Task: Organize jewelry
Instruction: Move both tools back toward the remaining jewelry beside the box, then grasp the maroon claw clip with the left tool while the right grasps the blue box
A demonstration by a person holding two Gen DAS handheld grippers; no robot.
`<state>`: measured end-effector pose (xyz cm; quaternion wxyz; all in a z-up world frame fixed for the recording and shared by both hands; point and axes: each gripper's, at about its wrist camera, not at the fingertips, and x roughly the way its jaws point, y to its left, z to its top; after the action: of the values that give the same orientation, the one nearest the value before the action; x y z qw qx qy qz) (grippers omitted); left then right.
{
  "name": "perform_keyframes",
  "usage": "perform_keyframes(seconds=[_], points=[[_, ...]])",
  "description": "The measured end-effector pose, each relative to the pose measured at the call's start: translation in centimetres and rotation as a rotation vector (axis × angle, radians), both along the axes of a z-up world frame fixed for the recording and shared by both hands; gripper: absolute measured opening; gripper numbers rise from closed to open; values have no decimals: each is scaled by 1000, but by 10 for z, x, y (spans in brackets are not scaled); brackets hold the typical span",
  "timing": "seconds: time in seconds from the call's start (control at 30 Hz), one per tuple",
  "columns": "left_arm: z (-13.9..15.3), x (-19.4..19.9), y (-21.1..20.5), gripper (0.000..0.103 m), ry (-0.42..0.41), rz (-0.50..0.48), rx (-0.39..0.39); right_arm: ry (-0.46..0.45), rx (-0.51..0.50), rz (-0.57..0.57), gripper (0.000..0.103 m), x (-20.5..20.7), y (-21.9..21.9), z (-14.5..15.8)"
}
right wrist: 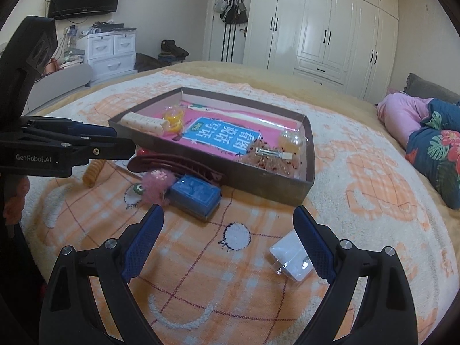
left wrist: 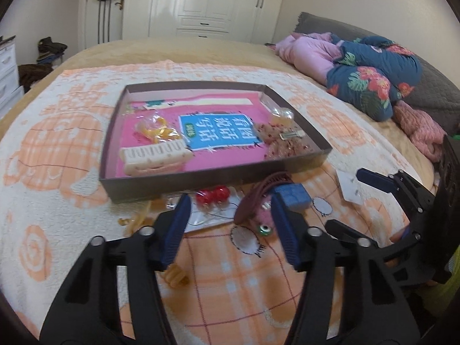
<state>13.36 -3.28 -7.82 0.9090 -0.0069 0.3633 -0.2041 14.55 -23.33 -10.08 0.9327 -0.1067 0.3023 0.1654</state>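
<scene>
Left gripper (left wrist: 230,204): half apart, the pads grip nothing. A bag with red beads (left wrist: 212,197) and a dark red hair claw (left wrist: 258,198) lie on the blanket between and beyond the tips.
Right gripper (right wrist: 227,218): wide apart and empty, low over the blanket (right wrist: 201,273).
Writing on tool: white letters "GenRobot.AI" on the side of the left gripper, seen from the right wrist view.
Tray (right wrist: 267,185): dark shallow box on the bed. It holds a pink book with a blue label (right wrist: 221,136) in large white Chinese characters, which I cannot read with certainty.
Inside tray: cream comb clip (left wrist: 156,158), yellow pieces in plastic, a metal hair clip (right wrist: 271,153).
Outside tray: blue box (right wrist: 195,195) just beside the front wall, pink pompom (right wrist: 156,182), amber spiral tie (right wrist: 92,174), white earring card (right wrist: 291,257) near the right fingertip (right wrist: 313,247).
</scene>
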Motion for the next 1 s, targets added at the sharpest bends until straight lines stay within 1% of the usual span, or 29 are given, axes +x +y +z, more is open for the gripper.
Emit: perform_keyframes(seconds=[0.03,0.1,0.2,0.3,0.37,0.4,0.53,0.7,0.8,1.0], points=[[-1,0,-2,32,1,-11,0,4,3,0,89,1,0,-1],[-2,1,-5,25,5,-24,5,14,8,1,89,3,1,-2],[-7,5,-8,25,23,-37,12,25,12,5,89,6,2,-4],[-11,7,-11,20,38,-44,25,44,16,5,88,10,5,-7],[-13,9,-13,18,46,-49,31,52,19,2,84,13,5,-9],[-14,10,-14,15,51,-55,33,55,19,1,84,15,5,-10],[-19,14,-18,14,64,-68,40,80,30,-4,80,23,7,-14],[-21,22,-18,14,82,-71,16,110,57,-3,78,31,8,-17],[-21,24,-18,9,85,-74,14,141,81,-2,78,36,8,-20],[-20,25,-20,8,83,-77,20,179,116,7,76,43,11,-22]])
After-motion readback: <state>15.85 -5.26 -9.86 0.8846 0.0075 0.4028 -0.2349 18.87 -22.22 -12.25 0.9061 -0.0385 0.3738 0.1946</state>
